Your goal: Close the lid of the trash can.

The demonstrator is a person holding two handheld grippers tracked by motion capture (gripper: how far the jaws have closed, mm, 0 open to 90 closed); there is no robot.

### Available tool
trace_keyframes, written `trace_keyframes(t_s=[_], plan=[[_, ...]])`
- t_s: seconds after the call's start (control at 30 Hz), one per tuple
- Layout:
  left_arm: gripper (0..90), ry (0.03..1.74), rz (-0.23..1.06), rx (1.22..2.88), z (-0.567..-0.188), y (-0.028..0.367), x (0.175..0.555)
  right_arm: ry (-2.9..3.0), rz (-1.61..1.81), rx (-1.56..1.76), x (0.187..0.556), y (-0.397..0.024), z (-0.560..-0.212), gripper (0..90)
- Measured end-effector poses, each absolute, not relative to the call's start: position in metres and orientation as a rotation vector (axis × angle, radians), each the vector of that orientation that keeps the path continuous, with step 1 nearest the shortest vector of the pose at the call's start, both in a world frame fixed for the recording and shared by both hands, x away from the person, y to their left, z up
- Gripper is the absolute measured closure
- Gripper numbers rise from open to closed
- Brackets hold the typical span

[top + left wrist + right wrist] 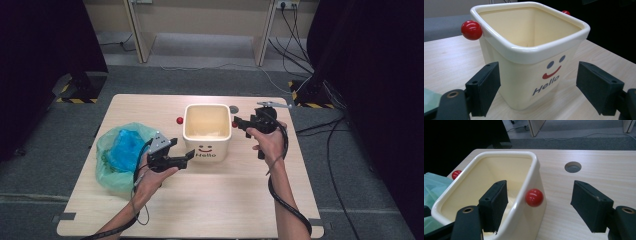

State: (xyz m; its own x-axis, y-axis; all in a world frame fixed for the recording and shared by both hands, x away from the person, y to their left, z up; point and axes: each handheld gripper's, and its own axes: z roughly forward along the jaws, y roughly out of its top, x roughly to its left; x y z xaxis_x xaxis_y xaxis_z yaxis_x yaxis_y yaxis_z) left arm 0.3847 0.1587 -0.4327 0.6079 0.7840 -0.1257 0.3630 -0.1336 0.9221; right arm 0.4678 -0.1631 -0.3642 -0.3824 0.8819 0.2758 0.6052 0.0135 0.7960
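**Q:** Now, what is seen on the pale wooden table (210,200)?

**A:** A cream-coloured, square ceramic pot (207,132) is stood upright near the middle of the table. A blue and red smiling face and the word "Hello" are printed on the side turned toward the person. A small round red knob (179,120) is fixed just under the rim on the pot's left side, and a matching red knob (534,197) is fixed on the opposite side. A crumpled green plastic bag (112,157) with something blue inside is laid to the left of the pot, near the table's edge. A round grey-capped hole (573,167) is set into the tabletop behind the pot.

**Q:** How are the two tools held?

**A:** The left gripper (186,159) is held low at the pot's front left corner. Its jaws are spread wide on either side of the printed face, and the pot is not touched by either pad. The right gripper (240,123) is held at the pot's right side. Its jaws are also parted: one pad is placed over the pot's inside, the other outside it, with the wall and the red knob between them. Nothing is pressed or grasped by either tool.
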Motion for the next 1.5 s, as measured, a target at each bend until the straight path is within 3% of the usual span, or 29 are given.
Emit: trace_keyframes(t_s=[0.67,1.5], plan=[[18.3,0.921,0.452,1.824,-0.46,0.171,0.358,1.983,1.237,1.523,0.422,-0.206,-0.41,27.8],[18.2,0.892,0.442,1.961,-0.496,0.18,0.335,2.049,1.175,1.538,0.379,-0.218,-0.46,22.6]])
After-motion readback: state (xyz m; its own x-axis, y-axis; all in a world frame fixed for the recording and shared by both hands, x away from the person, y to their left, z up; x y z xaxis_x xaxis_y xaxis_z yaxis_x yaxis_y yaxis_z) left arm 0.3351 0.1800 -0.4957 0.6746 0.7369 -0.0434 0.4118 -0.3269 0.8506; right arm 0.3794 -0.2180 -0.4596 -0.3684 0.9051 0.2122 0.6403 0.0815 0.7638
